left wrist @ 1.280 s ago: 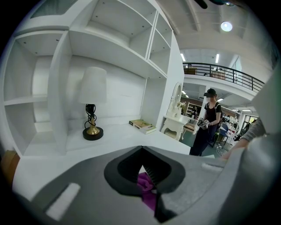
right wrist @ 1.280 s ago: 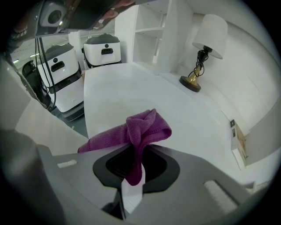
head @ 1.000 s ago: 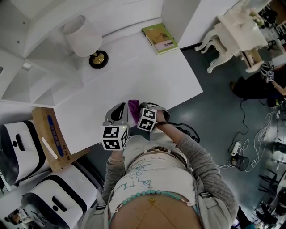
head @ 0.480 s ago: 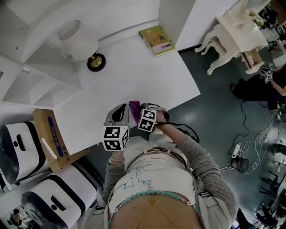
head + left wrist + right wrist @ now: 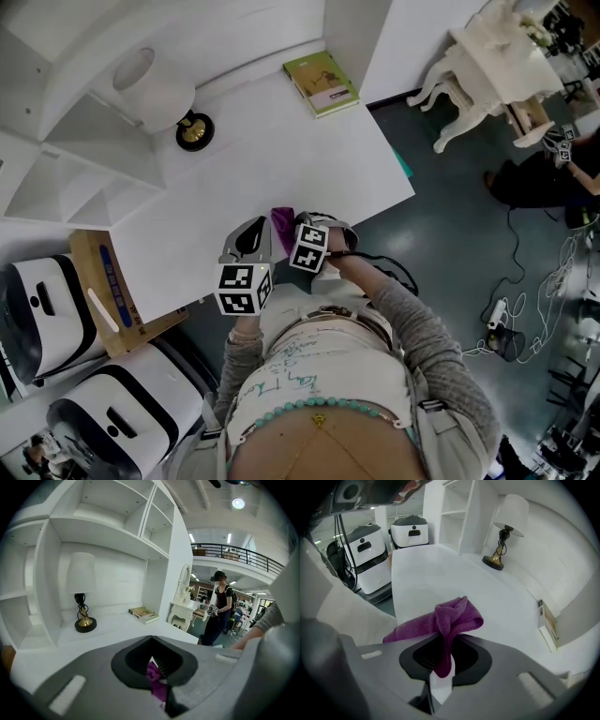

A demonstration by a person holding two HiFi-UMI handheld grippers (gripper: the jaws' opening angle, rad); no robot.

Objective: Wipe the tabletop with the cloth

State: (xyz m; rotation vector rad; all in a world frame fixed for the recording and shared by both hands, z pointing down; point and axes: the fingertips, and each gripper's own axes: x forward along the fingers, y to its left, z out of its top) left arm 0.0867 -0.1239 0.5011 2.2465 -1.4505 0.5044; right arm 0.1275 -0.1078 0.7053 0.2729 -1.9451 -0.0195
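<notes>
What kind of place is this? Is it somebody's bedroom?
Probably not a home: it looks like a big hall staged as a room. The white desk with its lamp and book looks homely, but a railed balcony runs overhead and cables lie on the bare floor.

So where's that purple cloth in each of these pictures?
Head view: cloth in the middle, at the table's near edge.
Left gripper view: bottom centre, pinched in the jaws.
Right gripper view: centre, bunched up in the jaws.
Shared landmark: the lamp, upper left in the head view, left and upper right in the gripper views.
</notes>
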